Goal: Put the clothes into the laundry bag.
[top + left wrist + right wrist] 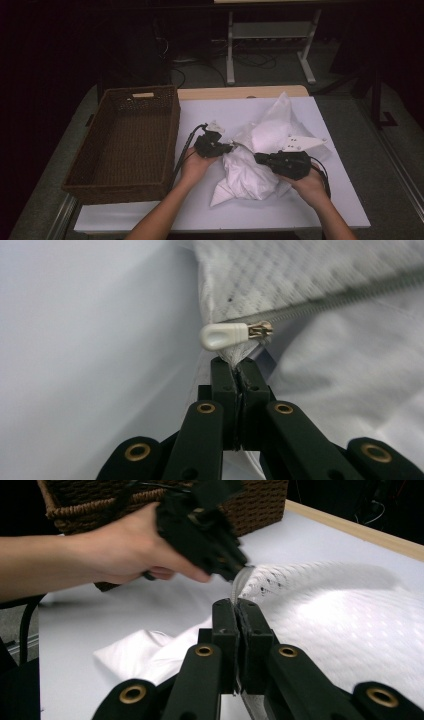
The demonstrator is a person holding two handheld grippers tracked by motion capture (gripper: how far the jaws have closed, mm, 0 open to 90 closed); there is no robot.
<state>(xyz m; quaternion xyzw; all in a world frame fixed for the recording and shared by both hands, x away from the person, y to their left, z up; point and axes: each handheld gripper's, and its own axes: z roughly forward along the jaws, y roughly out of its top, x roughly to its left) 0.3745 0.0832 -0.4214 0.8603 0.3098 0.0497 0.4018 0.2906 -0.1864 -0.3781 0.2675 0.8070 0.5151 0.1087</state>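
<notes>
High view: a white garment (252, 160) lay crumpled on the white table (200, 210), to the right of the brown wicker basket (125, 145), which stood at the table's left side apart from the cloth. The left gripper (231, 147) met the garment at the edge nearest the basket; the right gripper (257, 158) lay across the garment's middle, on the side away from the basket, its jaws pointing toward the basket. The two grippers' tips stood near each other on the cloth.

Left gripper view: the left gripper (238, 365) had its jaws pressed together on a fold of the garment (345, 375) just below the zipper pull (225, 335). The pull, a white tab on a metal slider, sat at the end of the zipper (345, 297), which ran up and to the right across the mesh-lined cloth. The pull itself lay free of the jaws, just above their tips.

Right gripper view: the right gripper (238, 602) was clamped shut on a thin edge of the garment (350, 630), which rose between its tips. Just beyond, the left gripper (242, 572), held in the person's left hand (125, 550), pinched the same stretch of cloth, with the basket (250, 505) behind it. Whether the zipper ran between the two grips could not be told from this view.
</notes>
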